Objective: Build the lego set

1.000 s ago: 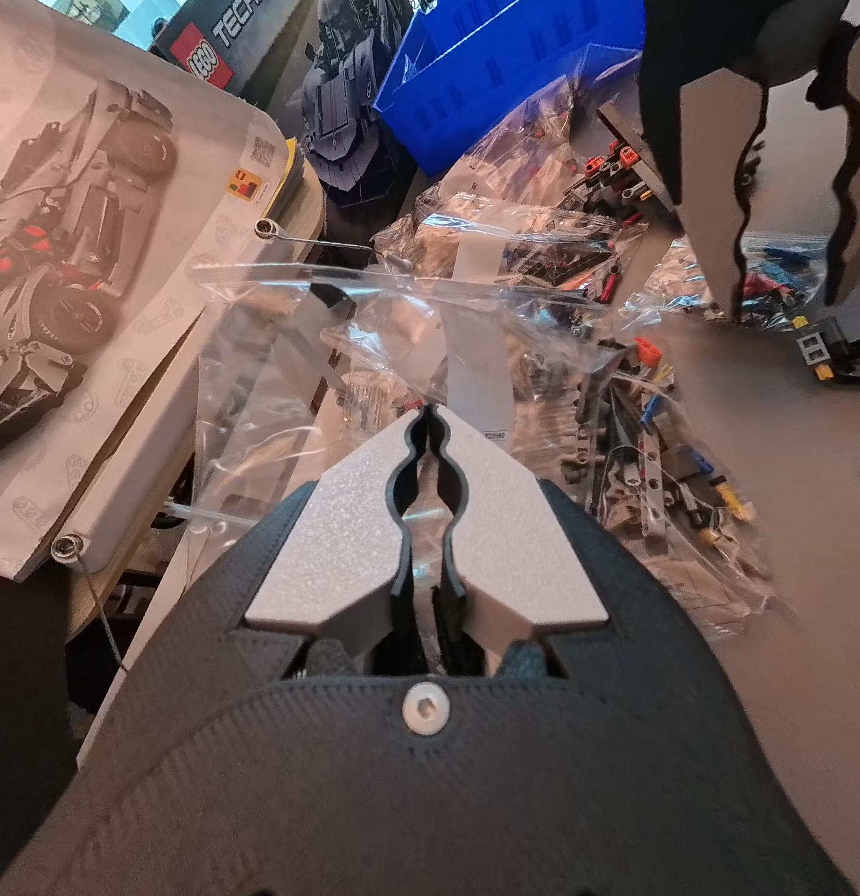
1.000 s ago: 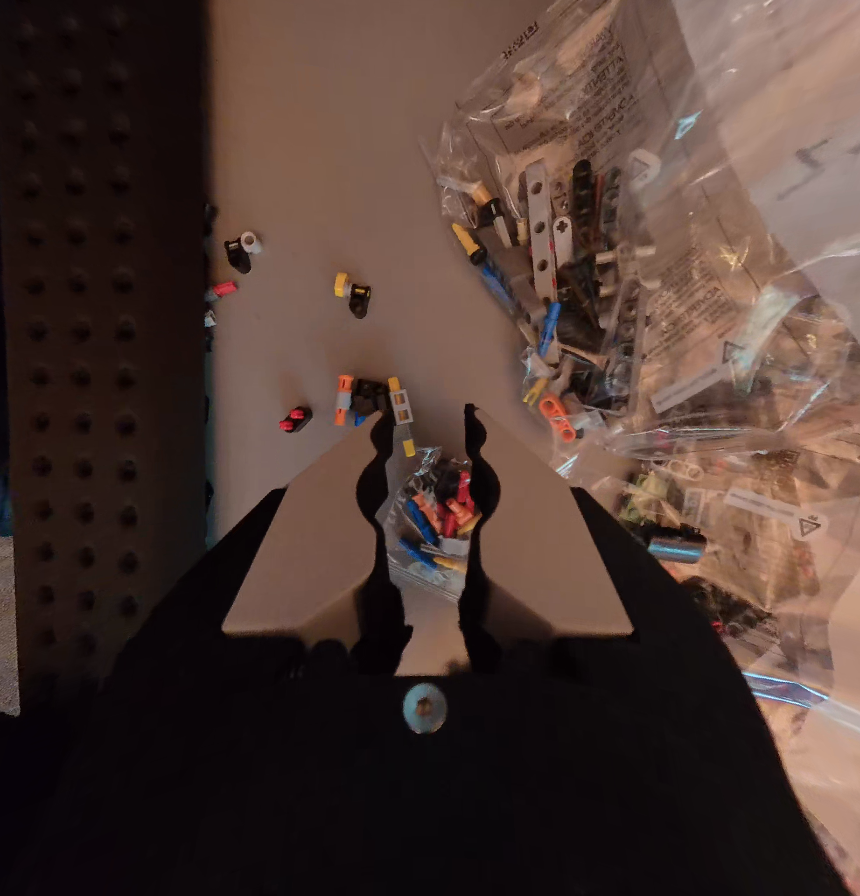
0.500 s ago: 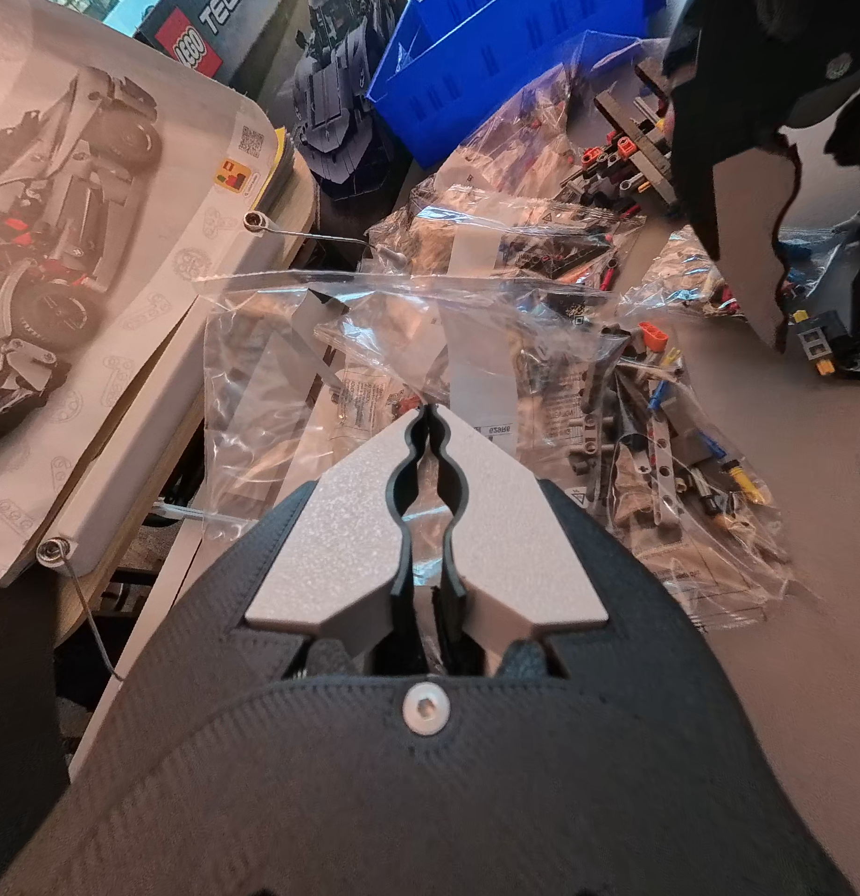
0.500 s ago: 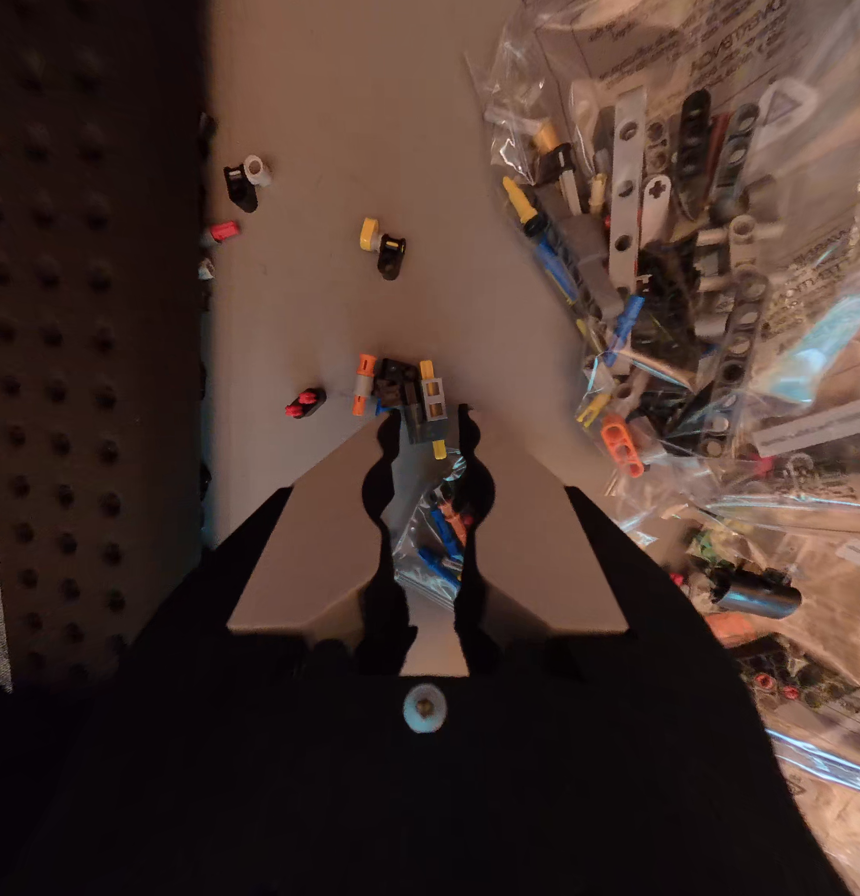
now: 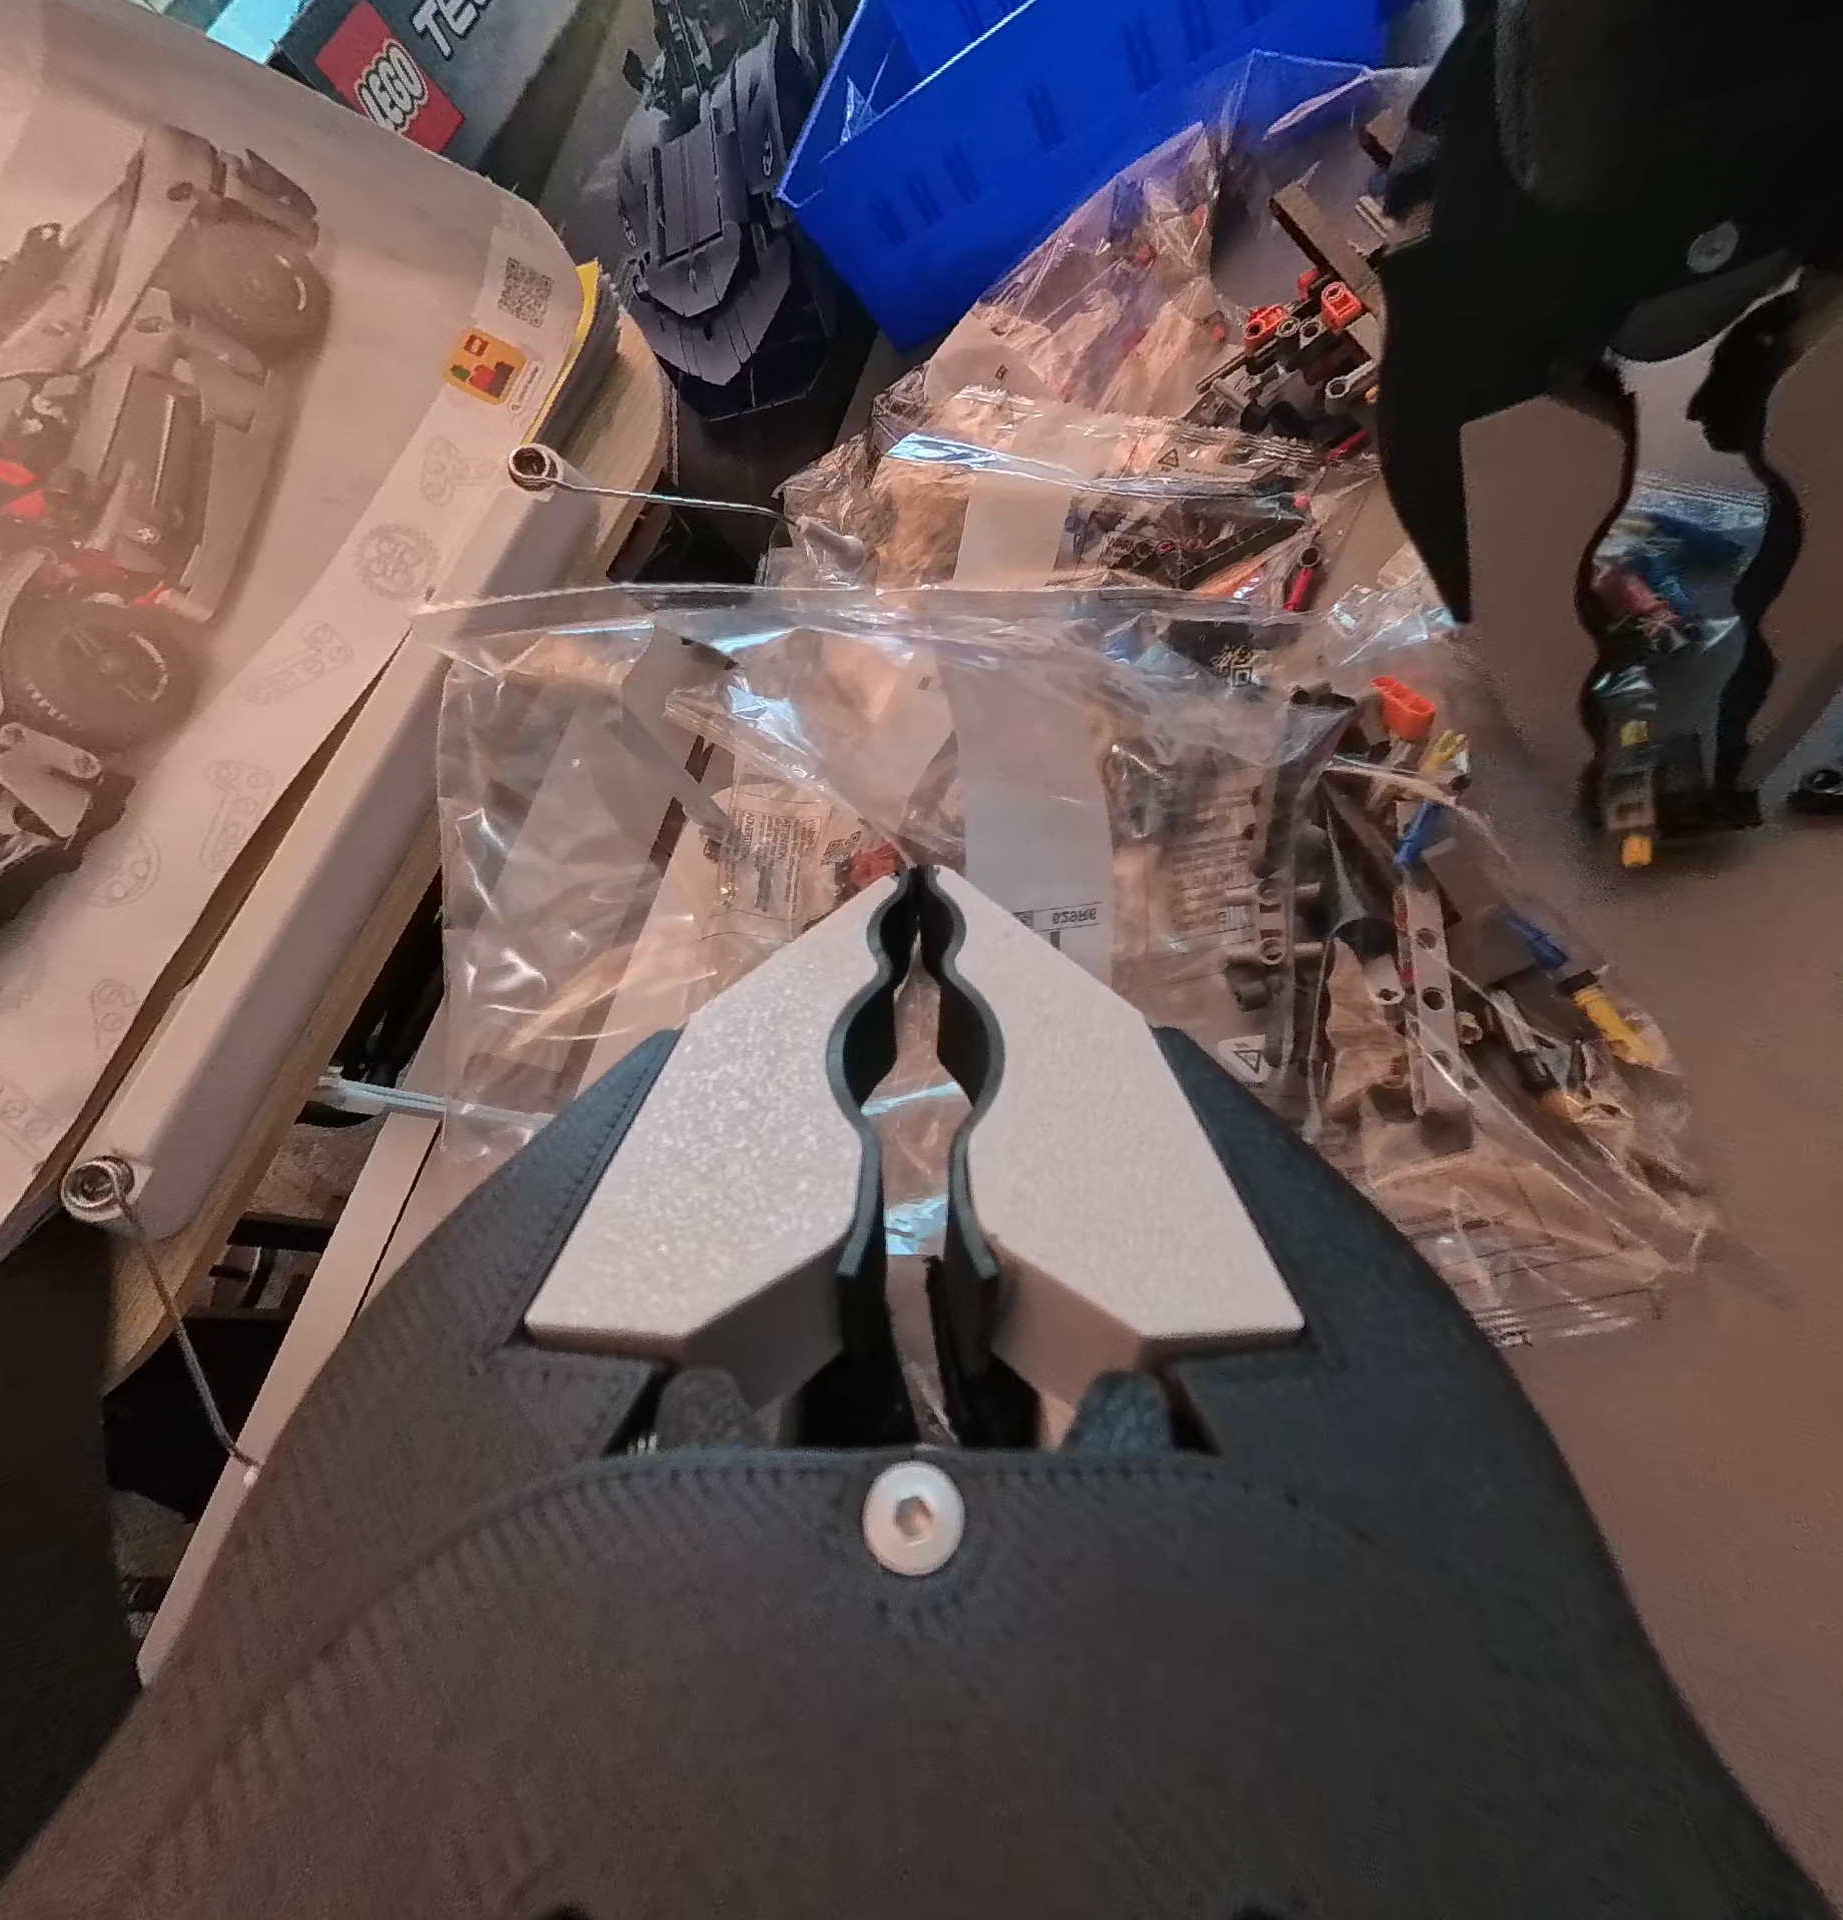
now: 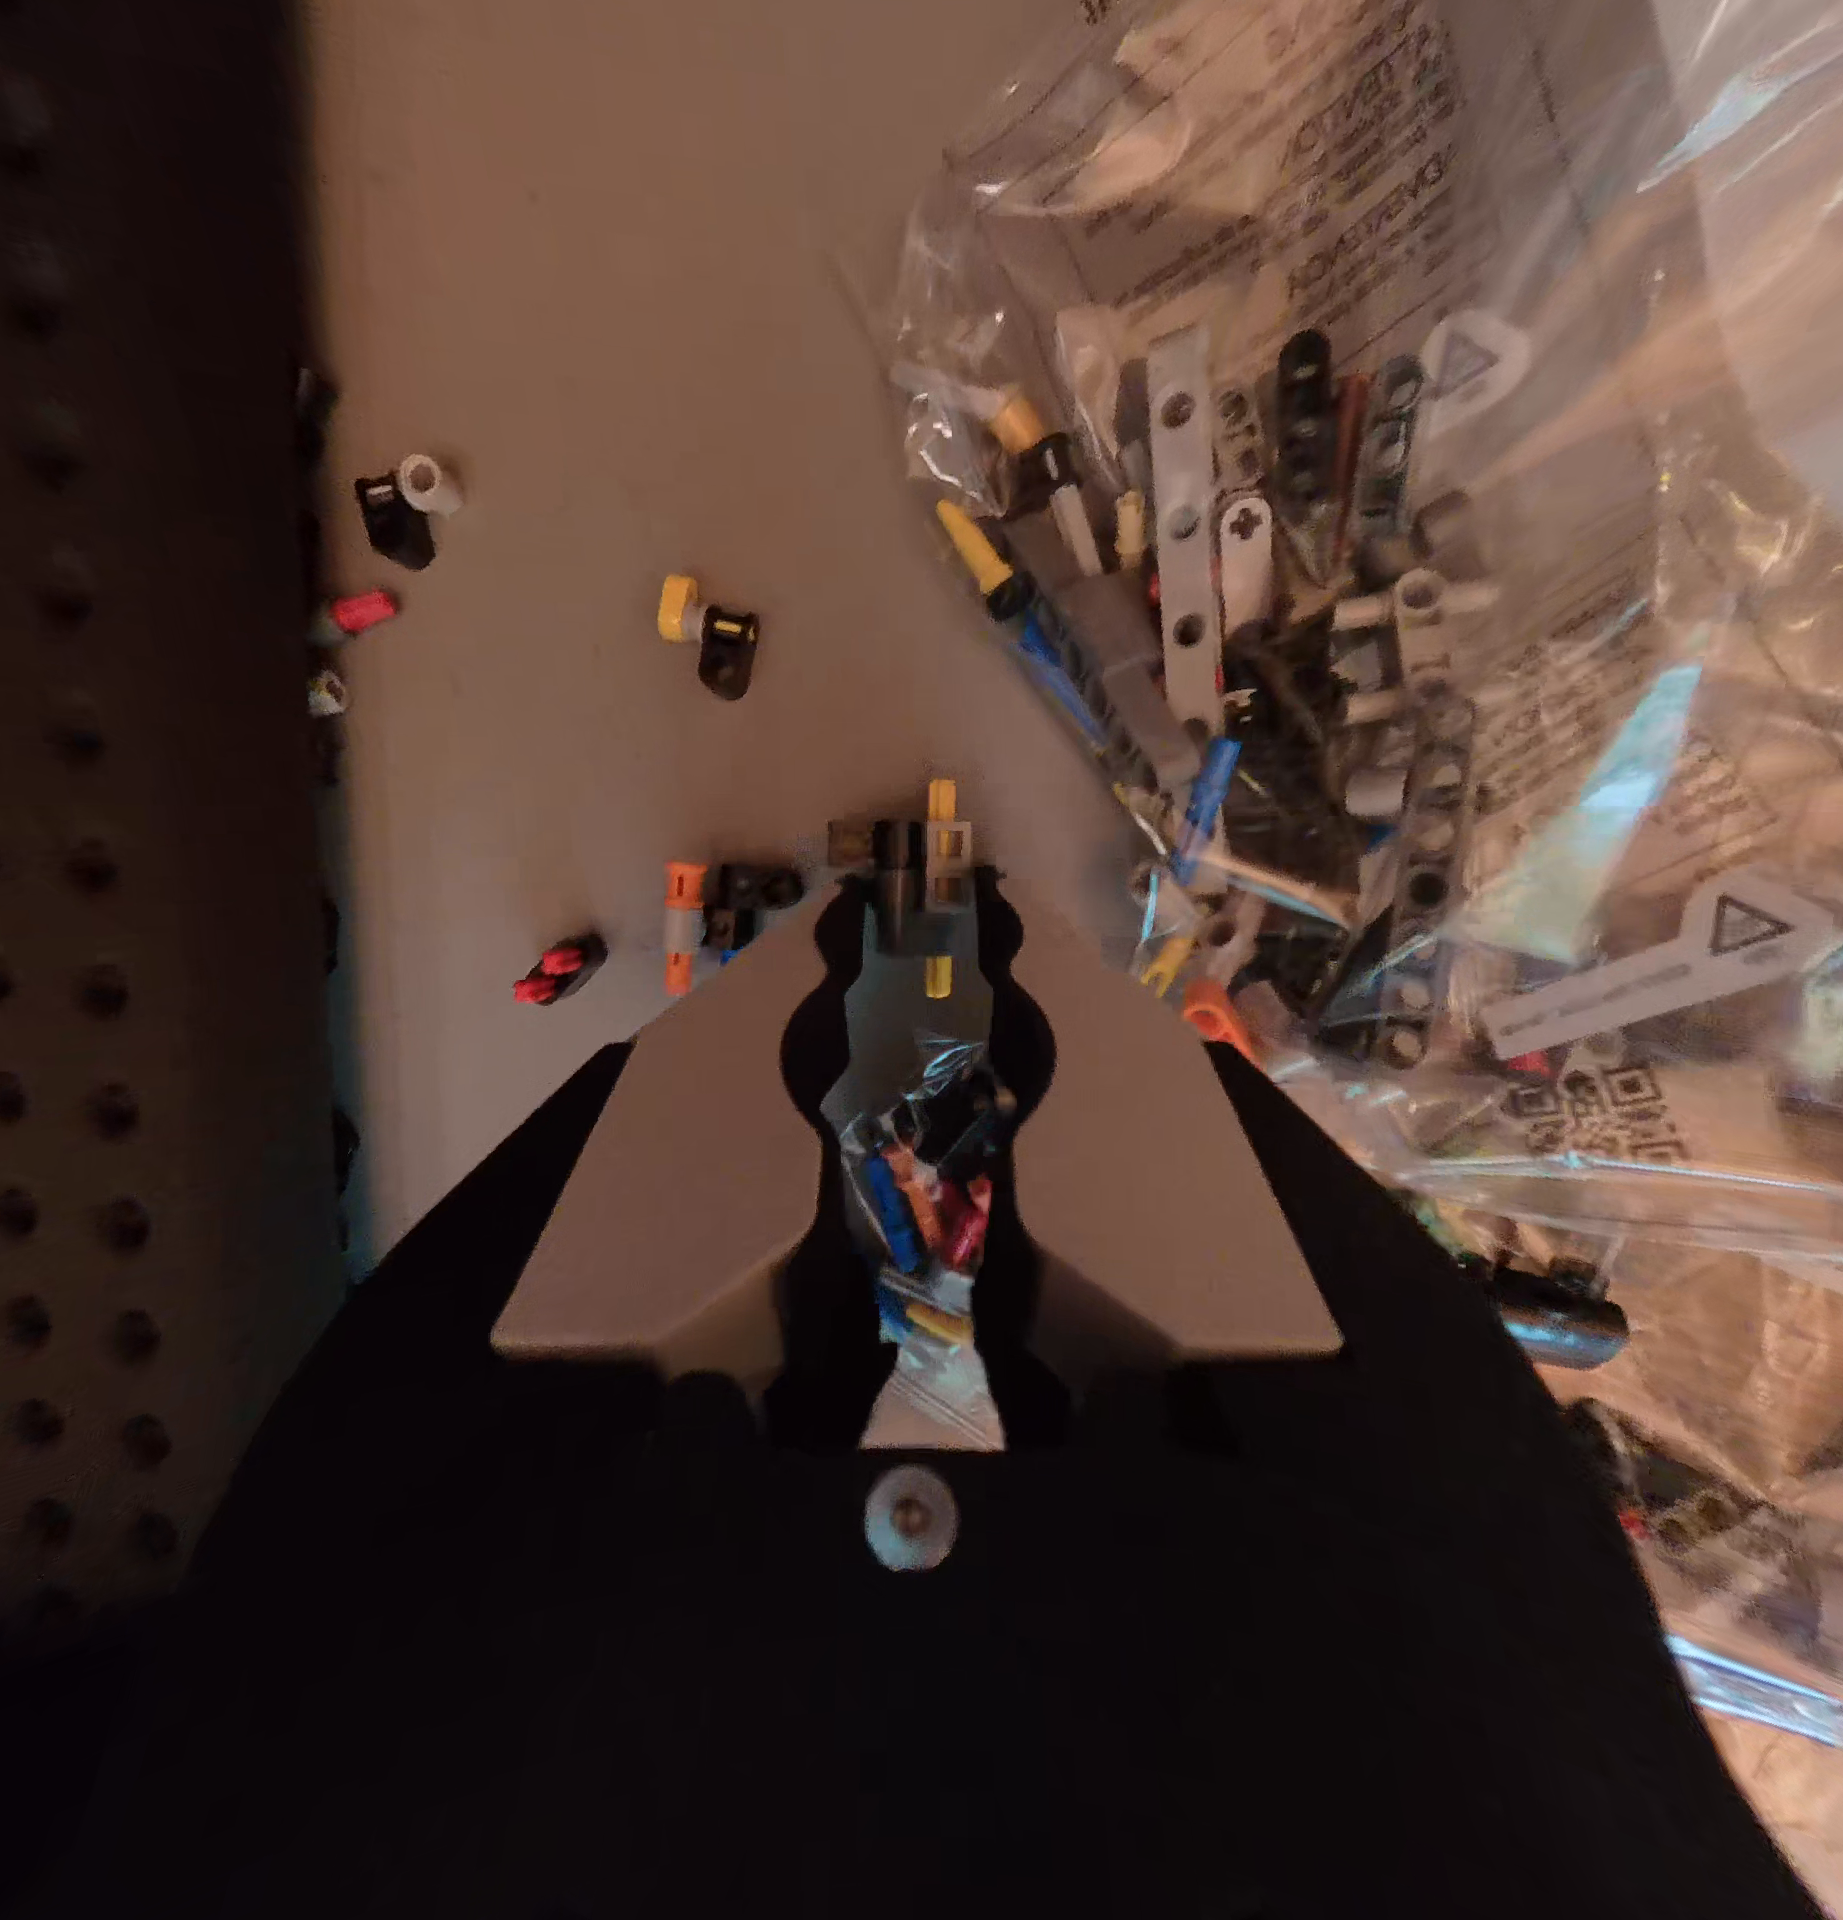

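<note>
Since the earlier frame, right tool point(image 6: 917, 883) has come down around the small grey-and-yellow assembly point(image 6: 922, 868) on the tabletop point(image 6: 605, 260), its jaws spread. Left tool point(image 5: 919, 881) stays clenched on the clear parts bag point(image 5: 792, 790) beside the instruction booklet point(image 5: 169, 436).

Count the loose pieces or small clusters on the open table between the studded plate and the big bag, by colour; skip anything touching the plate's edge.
Black piece with white end: 1
Black piece with yellow end: 1
Red-and-black piece: 1
Orange-and-grey pin with black piece: 1
Grey-and-yellow assembly: 1
Total: 5
</note>
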The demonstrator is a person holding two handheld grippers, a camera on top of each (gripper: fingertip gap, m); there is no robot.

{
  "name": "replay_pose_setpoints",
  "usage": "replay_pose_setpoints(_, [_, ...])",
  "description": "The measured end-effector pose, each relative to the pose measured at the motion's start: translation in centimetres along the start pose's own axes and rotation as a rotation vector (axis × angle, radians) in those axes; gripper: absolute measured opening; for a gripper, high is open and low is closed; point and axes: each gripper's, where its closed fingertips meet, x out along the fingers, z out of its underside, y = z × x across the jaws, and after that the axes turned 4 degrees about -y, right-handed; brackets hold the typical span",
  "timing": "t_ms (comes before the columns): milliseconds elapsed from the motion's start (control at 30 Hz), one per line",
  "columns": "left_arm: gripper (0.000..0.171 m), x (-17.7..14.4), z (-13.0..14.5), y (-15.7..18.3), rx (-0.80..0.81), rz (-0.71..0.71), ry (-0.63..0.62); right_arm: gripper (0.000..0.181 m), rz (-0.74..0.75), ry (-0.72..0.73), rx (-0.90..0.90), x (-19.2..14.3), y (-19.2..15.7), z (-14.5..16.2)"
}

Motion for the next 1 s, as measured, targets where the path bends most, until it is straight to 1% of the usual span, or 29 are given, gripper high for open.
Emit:
replay_pose_setpoints(67, [0.000, 0.0, 0.0, 0.0, 0.000, 0.000, -0.001, 0.026, 0.036, -0.008, 0.002, -0.3, 0.4, 0.1])
replay_pose_setpoints(233, [0.000, 0.0, 0.1, 0.0, -0.001, 0.000, -0.003, 0.025, 0.056, 0.099, 0.015, -3.2, 0.2, -0.4])
replay_pose_setpoints(367, [0.000, 0.1, 0.3, -0.1, -0.003, 0.001, -0.005, 0.019, 0.004, 0.125, -0.023, -4.3, -1.8, 0.2])
replay_pose_setpoints(467, [0.000, 0.2, 0.4, -0.1, -0.003, 0.002, -0.008, 0.020, -0.062, 0.106, -0.055, -4.0, -3.8, 0.9])
replay_pose_setpoints(600, [0.000, 0.4, 0.4, 0.1, 0.002, 0.006, -0.016, 0.022, -0.099, 0.061, -0.099, -2.9, -5.4, 1.4])
replay_pose_setpoints(700, [0.000, 0.6, 0.5, 0.1, 0.003, 0.007, -0.020, 0.026, -0.127, 0.042, -0.108, -2.3, -6.0, 1.6])
replay_pose_setpoints(1000, [0.000, 0.7, 0.5, 0.3, 0.006, 0.011, -0.025, 0.026, -0.142, -0.002, -0.121, -1.1, -6.3, 2.0])
